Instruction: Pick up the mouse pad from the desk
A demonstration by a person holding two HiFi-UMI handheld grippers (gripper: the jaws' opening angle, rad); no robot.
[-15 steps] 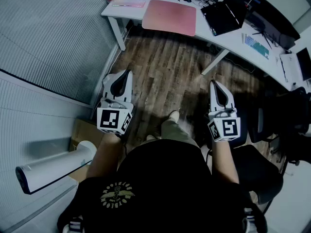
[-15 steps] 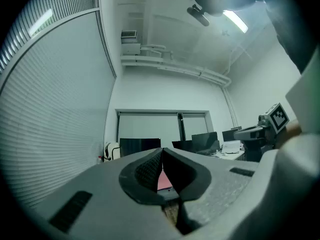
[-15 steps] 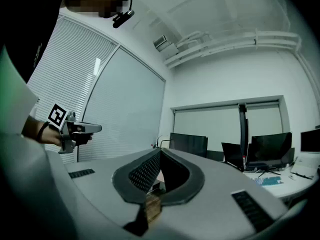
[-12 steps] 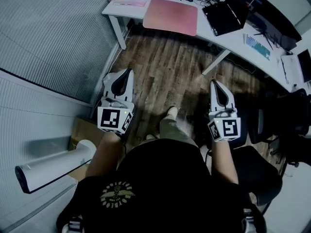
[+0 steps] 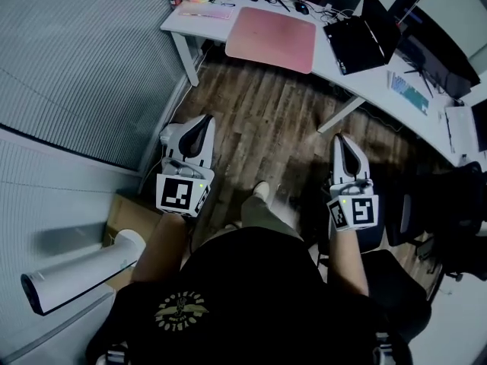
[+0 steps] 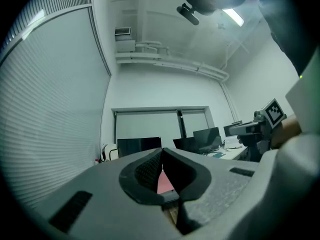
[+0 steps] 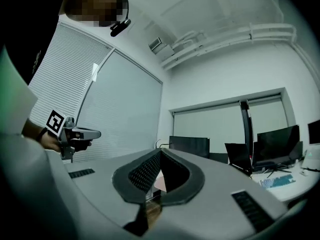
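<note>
On the desk (image 5: 187, 24), the mouse pad (image 5: 272, 39) lies flat, long axis left-right.

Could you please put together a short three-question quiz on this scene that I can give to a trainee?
1. True or false: the pink mouse pad lies flat on the white desk.
2. In the head view, what sits just right of the mouse pad? A) open laptop B) coffee mug C) stack of books
3. Fill in: the jaws of the left hand-held gripper and the right hand-held gripper are both ____.
Key: 1 true; 2 A; 3 shut, with nothing held between them.
</note>
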